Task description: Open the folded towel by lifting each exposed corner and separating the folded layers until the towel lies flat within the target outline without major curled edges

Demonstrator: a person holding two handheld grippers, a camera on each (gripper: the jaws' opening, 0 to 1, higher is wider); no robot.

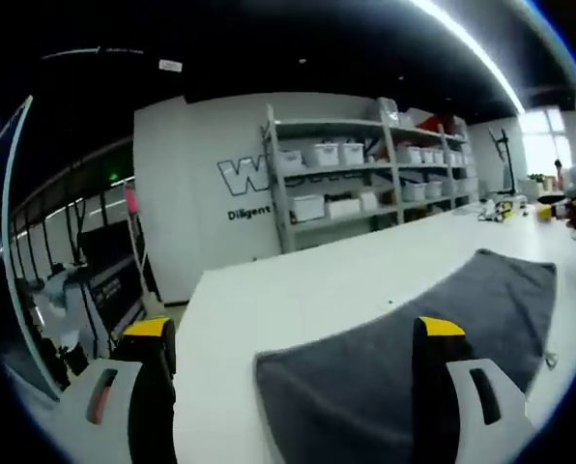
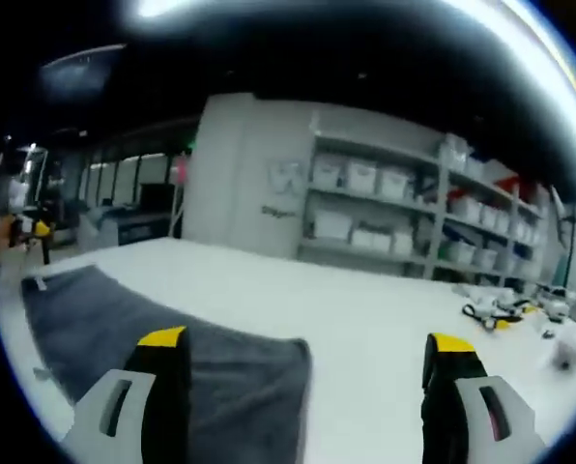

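A dark grey towel [image 1: 394, 338] lies spread on the white table [image 1: 298, 290], its near-left corner between my left gripper's jaws. My left gripper [image 1: 296, 333] is open, with yellow-tipped black jaws held just above the towel's left edge. In the right gripper view the same towel [image 2: 143, 338] stretches from the far left to the centre, ending at a corner near the middle. My right gripper [image 2: 307, 340] is open above the towel's right edge and the bare table [image 2: 365, 319], its left jaw over the cloth. The other gripper [image 1: 563, 208] shows small at the far right of the left gripper view.
Metal shelving [image 1: 365, 174] with white bins stands behind the table against a white wall with lettering. Small yellow and black items [image 2: 496, 314] lie on the table's far right. A dark screen and equipment [image 1: 104, 271] stand left of the table.
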